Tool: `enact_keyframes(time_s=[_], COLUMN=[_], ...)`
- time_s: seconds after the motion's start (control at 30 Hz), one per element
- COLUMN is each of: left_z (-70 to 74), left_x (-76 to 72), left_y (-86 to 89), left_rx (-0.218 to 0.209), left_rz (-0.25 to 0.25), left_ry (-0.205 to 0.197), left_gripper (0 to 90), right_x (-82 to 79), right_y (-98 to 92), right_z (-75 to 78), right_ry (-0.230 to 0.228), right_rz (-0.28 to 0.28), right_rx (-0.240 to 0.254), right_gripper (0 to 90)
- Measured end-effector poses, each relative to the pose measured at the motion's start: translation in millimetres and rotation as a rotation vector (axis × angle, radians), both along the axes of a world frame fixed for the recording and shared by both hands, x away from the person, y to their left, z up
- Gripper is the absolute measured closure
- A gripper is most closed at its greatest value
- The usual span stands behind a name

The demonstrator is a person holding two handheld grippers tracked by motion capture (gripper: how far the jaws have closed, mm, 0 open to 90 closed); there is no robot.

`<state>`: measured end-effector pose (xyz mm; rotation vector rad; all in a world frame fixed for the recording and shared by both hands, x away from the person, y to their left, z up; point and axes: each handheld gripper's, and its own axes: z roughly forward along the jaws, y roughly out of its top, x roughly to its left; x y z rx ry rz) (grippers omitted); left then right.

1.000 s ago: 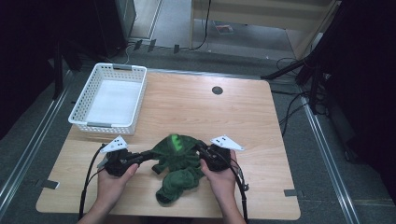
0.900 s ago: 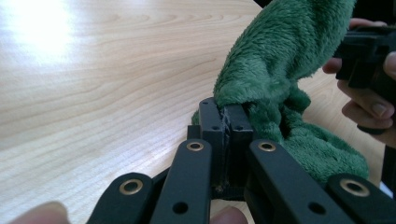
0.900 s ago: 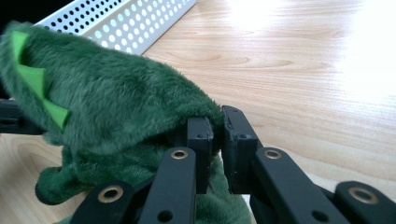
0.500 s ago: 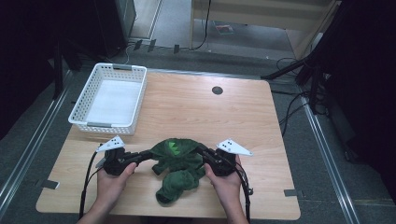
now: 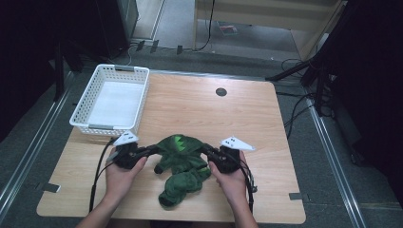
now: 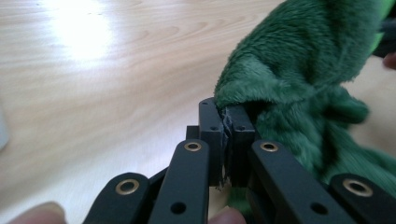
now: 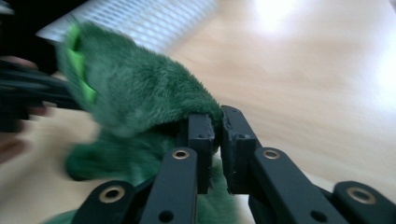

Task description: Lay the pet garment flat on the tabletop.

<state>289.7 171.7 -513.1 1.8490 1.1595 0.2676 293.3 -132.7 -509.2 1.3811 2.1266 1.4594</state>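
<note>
The green plush garment (image 5: 183,164) has stretched wider between 2 clamped hand-held grippers; the high view adds a white basket (image 5: 112,100).

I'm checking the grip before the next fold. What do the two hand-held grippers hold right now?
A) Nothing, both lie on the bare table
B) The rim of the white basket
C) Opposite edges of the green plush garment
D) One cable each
C: the left hand-held gripper and the right hand-held gripper each pinch an edge of the green plush garment, which lies on the table between them, apart from the white basket.
</note>
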Motion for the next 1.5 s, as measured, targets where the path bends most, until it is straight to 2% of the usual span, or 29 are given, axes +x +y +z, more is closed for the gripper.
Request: enact_keyframes(time_s=[0.07,0.1,0.13,0.17,0.2,0.3,0.4,0.5,0.53,0.57,0.6,0.63,0.67,0.73,0.77,0.8,0.87,0.93,1.0,1.07,1.1,1.17,1.2,1.23,1.27,1.3,1.33,1.4,1.5], left_z=[0.4,3.3,3.3,4.8,5.8,4.7,1.9,-0.2,-3.7,-6.7,-6.7,-11.1,-14.0,-21.7,-23.8,-25.6,-28.1,-29.6,-28.5,-23.6,-20.3,-11.9,-7.4,-3.0,1.0,4.0,5.4,2.5,-10.8], left_x=[15.7,23.9,23.9,25.3,25.1,20.0,17.2,16.9,18.4,19.0,19.0,19.7,19.7,17.1,14.1,10.9,4.9,0.9,1.0,5.3,9.0,17.9,23.1,28.6,34.6,40.9,47.4,59.7,70.9], left_y=[-9.8,-11.9,-11.9,-10.6,-7.3,0.4,-4.3,-21.7,-32.9,-39.3,-39.3,-45.1,-48.3,-53.7,-54.3,-53.7,-50.3,-46.1,-44.9,-40.6,-39.2,-37.3,-37.9,-39.9,-42.5,-46.2,-50.1,-58.3,-65.3], left_rx=[0.023,0.042,0.042,0.053,0.069,0.085,0.084,0.079,0.073,0.079,0.079,0.096,0.101,0.15,0.168,0.177,0.188,0.178,0.171,0.108,0.073,0.013,-0.008,-0.013,-0.021,-0.025,-0.017,0.026,0.042], left_rz=[0.042,0.093,0.093,0.121,0.143,0.165,0.138,0.096,0.05,0.032,0.032,-0.002,-0.017,-0.06,-0.079,-0.092,-0.121,-0.158,-0.16,-0.134,-0.106,-0.036,0.001,0.038,0.058,0.068,0.07,0.069,0.04], left_ry=[0.027,0.018,0.018,0.012,0.002,-0.025,-0.035,-0.052,-0.041,-0.035,-0.035,-0.016,0.003,0.032,0.036,0.037,0.045,0.052,0.041,0.016,0.006,-0.011,-0.013,-0.018,-0.013,-0.008,-0.006,0.019,0.063], left_gripper=[81.6,71.5,66.7,59.1,54.0,50.9,49.8,50.0,50.2,50.6,51.8,53.0,53.0,56.3,58.7,58.7,60.8,59.9,55.7,54.1,51.9,52.2,55.3,55.3,57.2,60.1,61.1,62.0,67.5], right_x=[16.6,28.4,28.4,32.6,31.4,26.8,19.3,12.0,8.8,8.3,8.2,8.5,8.5,8.4,7.1,7.1,4.6,-0.1,-1.1,0.9,10.2,15.1,32.8,32.8,41.6,58.1,64.3,68.8,74.0], right_y=[-5.2,-11.2,-11.2,-21.7,-28.7,-42.1,-51.2,-40.1,-23.5,-16.6,-7.3,2.5,2.5,10.0,5.5,5.5,-1.9,-9.5,-10.4,-9.5,-3.0,0.6,13.8,13.8,20.2,33.0,38.7,42.5,46.1], right_z=[-10.5,-17.0,-17.0,-17.0,-14.9,-9.6,-1.9,4.9,3.9,1.4,-3.7,-11.3,-11.3,-23.6,-32.4,-32.4,-38.7,-34.5,-30.5,-13.0,3.2,8.3,18.4,18.4,20.2,18.1,14.1,8.6,-9.3], right_ry=[0.051,0.069,0.069,0.076,0.064,0.04,0.019,-0.019,-0.048,-0.05,-0.045,-0.029,-0.029,0.0,0.044,0.044,0.084,0.11,0.098,0.038,-0.01,-0.024,-0.057,-0.057,-0.054,-0.027,-0.016,0.0,0.071], right_rz=[-0.081,-0.164,-0.164,-0.224,-0.231,-0.223,-0.206,-0.183,-0.126,-0.097,-0.061,-0.017,-0.017,0.004,0.008,0.008,0.01,0.041,0.053,0.054,0.026,0.012,-0.036,-0.036,-0.052,-0.05,-0.054,-0.056,-0.053], right_rx=[-0.002,-0.039,-0.039,-0.057,-0.041,-0.02,-0.011,-0.01,-0.025,-0.041,-0.065,-0.116,-0.116,-0.177,-0.163,-0.163,-0.165,-0.157,-0.137,-0.079,-0.046,-0.038,-0.033,-0.033,-0.027,-0.055,-0.09,-0.116,-0.156], right_gripper=[75.7,56.5,56.5,51.2,49.3,48.5,48.6,51.2,54.0,55.3,56.5,58.0,58.0,60.0,62.6,62.6,63.6,60.7,59.8,60.1,64.4,66.9,74.6,74.6,76.2,78.5,79.6,80.8,82.5])
